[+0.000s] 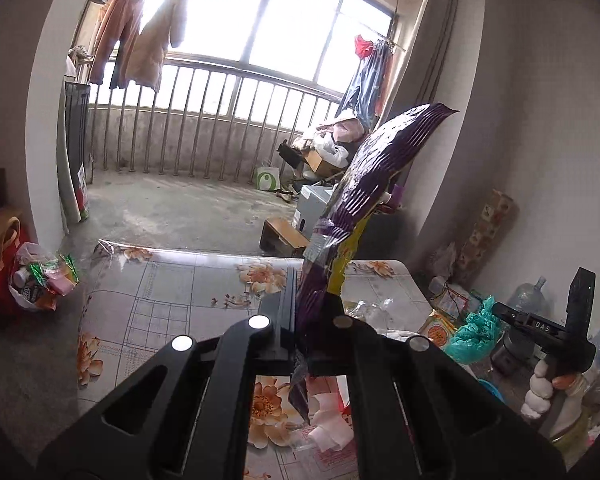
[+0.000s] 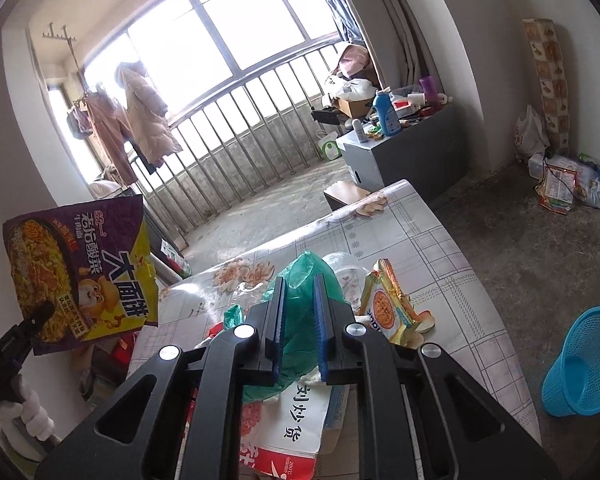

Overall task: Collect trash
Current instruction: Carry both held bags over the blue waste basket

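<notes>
Purple noodle wrapper (image 1: 374, 168) pinched in left hand-held gripper (image 1: 306, 316), right hand-held gripper (image 2: 300, 312) part-open, seemingly around green bag (image 2: 300, 280).

My left gripper (image 1: 296, 320) is matte black plastic, its angled arms cut with long slots and set with round silver screws. My right gripper (image 2: 300, 320) is built alike, with ribbed blue pads (image 2: 320, 320). Its grip carries white "DAS" lettering above my white-gloved hand (image 1: 540, 390).

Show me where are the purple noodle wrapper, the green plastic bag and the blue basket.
purple noodle wrapper (image 2: 80, 276): right wrist view, printed front.
green plastic bag (image 2: 300, 276): right wrist view, upper part between the fingers.
blue basket (image 2: 592, 356): right wrist view, mesh wall.
</notes>
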Demonstrator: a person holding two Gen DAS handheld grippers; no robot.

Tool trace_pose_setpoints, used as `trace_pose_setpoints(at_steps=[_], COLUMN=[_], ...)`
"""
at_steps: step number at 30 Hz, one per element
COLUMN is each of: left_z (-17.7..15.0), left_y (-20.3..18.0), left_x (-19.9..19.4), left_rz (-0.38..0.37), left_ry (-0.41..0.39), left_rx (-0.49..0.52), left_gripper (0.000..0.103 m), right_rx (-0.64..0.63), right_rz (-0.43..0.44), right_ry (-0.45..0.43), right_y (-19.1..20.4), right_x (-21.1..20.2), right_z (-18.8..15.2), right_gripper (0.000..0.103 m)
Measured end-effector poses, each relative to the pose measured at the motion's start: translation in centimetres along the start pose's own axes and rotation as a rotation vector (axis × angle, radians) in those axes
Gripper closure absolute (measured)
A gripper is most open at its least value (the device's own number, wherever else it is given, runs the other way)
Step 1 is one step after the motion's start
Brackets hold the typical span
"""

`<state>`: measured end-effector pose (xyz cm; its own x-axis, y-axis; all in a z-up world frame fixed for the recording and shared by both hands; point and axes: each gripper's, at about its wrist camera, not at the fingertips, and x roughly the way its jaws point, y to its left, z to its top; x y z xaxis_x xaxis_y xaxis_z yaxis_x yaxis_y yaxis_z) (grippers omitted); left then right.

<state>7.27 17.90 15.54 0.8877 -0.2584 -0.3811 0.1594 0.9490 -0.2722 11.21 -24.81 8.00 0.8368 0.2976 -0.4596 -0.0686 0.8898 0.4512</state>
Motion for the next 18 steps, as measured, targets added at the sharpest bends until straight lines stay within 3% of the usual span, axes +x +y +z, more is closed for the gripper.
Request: trace_pose_setpoints(at_steps=[4, 11, 14, 18], left_z=[0.3, -1.0, -2.9, -7.5], left_y=[-5.4, -19.9, -27.7, -38.2], left_x=[3.3, 12.5, 17.2, 23.4], left_rz=[-0.140, -0.393, -0.482, -0.544], left_ry=[0.072, 0.322, 0.443, 0.610], left_rx=[0.012, 0.105, 0.177, 0.292], left_gripper=[0.101, 0.101, 0.101, 0.101], right_rx=[0.038, 0.146, 0.214, 0.326], right_rz=[-0.091, -0.356, -0.472, -0.591], right_ry=[-0.105, -0.252, -0.279, -0.267], right_y=[-4.0, -13.6, -18.0, -23.9], right_x=[-5.2, -14.3, -16.8, -17.6], right_z=[0.3, -0.6, -1.6, -3.5], right_gripper=[0.090, 0.090, 0.090, 0.090])
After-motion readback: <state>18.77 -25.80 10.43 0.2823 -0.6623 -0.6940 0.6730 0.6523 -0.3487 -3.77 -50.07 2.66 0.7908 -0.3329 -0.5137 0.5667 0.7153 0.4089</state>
